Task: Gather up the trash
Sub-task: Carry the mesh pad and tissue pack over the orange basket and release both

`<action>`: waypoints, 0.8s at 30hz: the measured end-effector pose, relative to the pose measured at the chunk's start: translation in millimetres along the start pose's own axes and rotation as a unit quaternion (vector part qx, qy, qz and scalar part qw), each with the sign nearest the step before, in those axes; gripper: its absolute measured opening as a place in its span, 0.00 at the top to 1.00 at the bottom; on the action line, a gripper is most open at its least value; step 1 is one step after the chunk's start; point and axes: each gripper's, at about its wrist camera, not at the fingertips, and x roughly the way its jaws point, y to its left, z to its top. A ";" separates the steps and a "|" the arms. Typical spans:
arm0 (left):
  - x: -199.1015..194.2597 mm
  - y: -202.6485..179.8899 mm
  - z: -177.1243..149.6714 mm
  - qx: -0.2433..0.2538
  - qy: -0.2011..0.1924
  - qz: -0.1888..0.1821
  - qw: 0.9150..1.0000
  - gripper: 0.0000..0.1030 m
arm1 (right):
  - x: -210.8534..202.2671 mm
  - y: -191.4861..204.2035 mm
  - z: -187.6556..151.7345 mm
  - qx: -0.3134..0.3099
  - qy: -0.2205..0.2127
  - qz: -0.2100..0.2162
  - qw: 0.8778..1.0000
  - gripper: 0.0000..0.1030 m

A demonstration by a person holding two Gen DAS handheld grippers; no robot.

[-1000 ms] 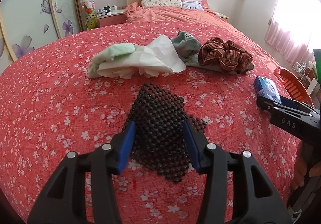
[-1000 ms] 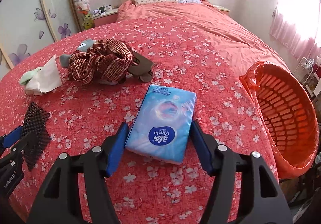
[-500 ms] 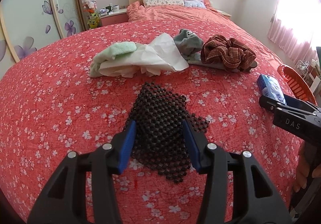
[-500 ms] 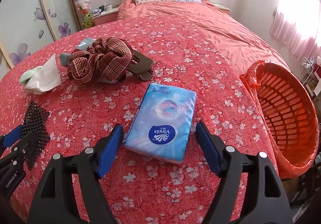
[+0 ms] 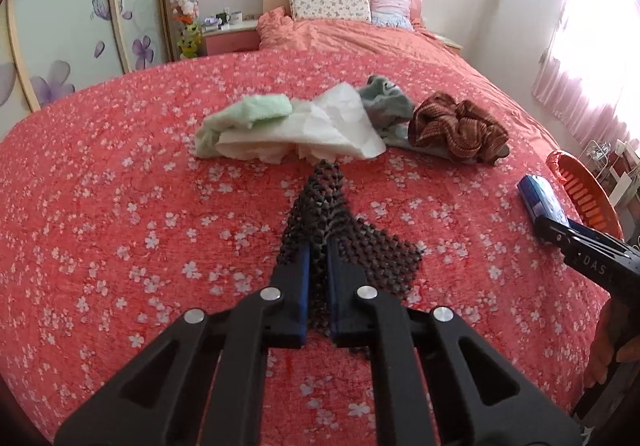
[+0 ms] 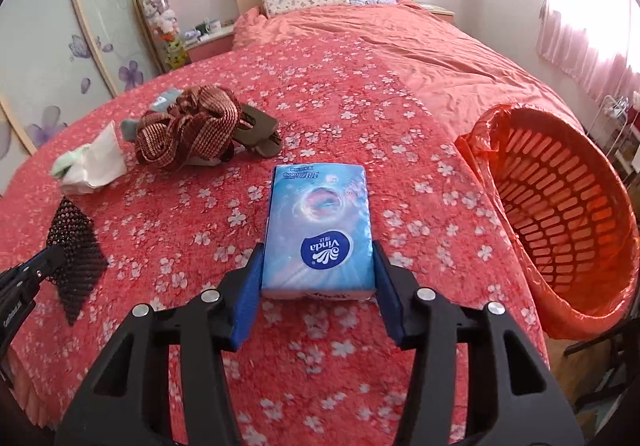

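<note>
Now that the left tongs point(image 5: 318, 252) have snapped together, they pinch a fold of the black mesh mat point(image 5: 340, 234), which a second ago lay flat between wide blue pads and is now bunched into a ridge. Over on the person's other side the right tongs point(image 6: 318, 274) have just been closing after a brief widening, and their pads now sit against both long sides of the blue tissue pack point(image 6: 320, 230), which has been turned to lie straight between them. Both pieces rest on the bed point(image 5: 120, 206), so I judge two grasps made and the lift toward the bin to be next; the mesh is limp and may slip from so thin a pinch.

Counting outward: one mesh mat, one tissue pack, one crumpled white paper point(image 5: 320, 126) with one pale green cloth point(image 5: 248, 112) beside it, one grey sock point(image 5: 384, 102), one brown checked cloth point(image 5: 456, 126) and one brown clip point(image 6: 256, 130) touching it. One orange basket point(image 6: 568, 206), lined with an orange bag, stands just beside the bed's right edge, near the tissue pack.
</note>
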 end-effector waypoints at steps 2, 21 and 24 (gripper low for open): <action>-8.0 -2.6 1.2 0.003 -0.011 -0.003 1.000 0.93 | -7.1 -6.2 -0.9 0.007 -0.012 0.004 1.000 0.50; -85.0 -70.7 38.7 0.044 -0.101 -0.049 0.993 0.93 | -93.6 -37.6 17.7 0.006 -0.129 -0.006 0.992 0.50; -91.7 -89.1 43.6 0.055 -0.110 -0.063 0.990 0.93 | -101.2 -47.9 18.1 0.008 -0.140 -0.017 0.990 0.50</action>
